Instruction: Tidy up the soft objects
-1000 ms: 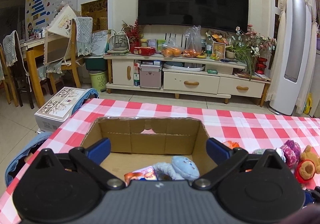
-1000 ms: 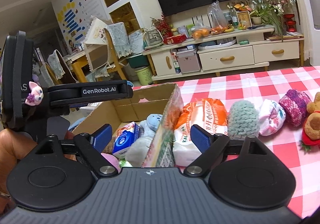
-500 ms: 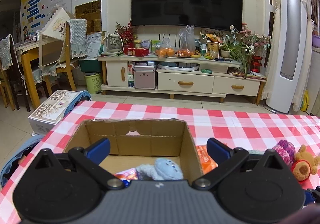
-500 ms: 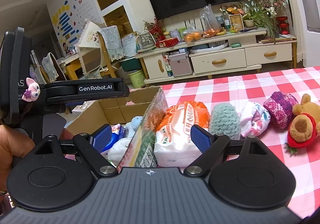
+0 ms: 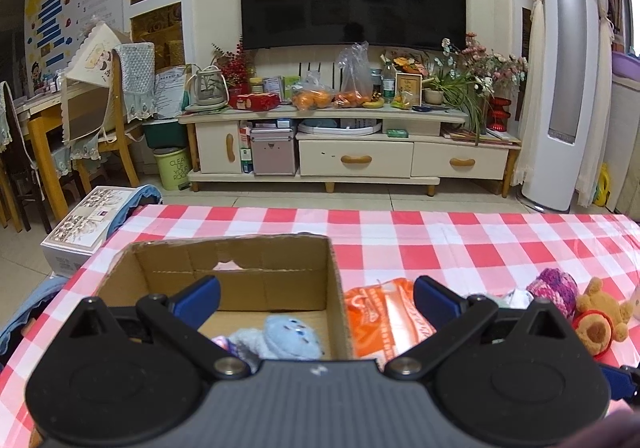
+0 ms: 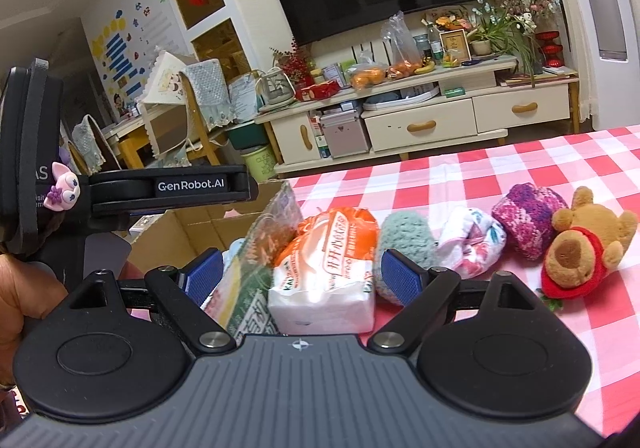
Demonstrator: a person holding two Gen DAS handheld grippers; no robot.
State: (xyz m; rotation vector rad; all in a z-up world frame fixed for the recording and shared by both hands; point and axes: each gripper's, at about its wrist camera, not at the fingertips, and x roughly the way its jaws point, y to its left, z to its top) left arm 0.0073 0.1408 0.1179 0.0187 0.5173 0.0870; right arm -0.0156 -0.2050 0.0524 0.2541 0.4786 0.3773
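Observation:
An open cardboard box stands on the checked table with a pale blue plush inside. My left gripper is open above the box's right wall. An orange-and-white tissue pack lies just right of the box, and my right gripper is open straddling it without touching. Further right lie a green knitted piece, a white floral cloth bundle, a purple knitted ball and a brown bear in red. The tissue pack and bear also show in the left wrist view.
The red-and-white checked tablecloth stretches beyond the box. The other gripper's body, held by a hand, sits to the left in the right wrist view. Past the table are a TV cabinet, chairs and a white box on the floor.
Both grippers have shifted right along the table. The box has slid left in both views, and the tissue pack now lies between my right gripper's fingers. Both stay open.

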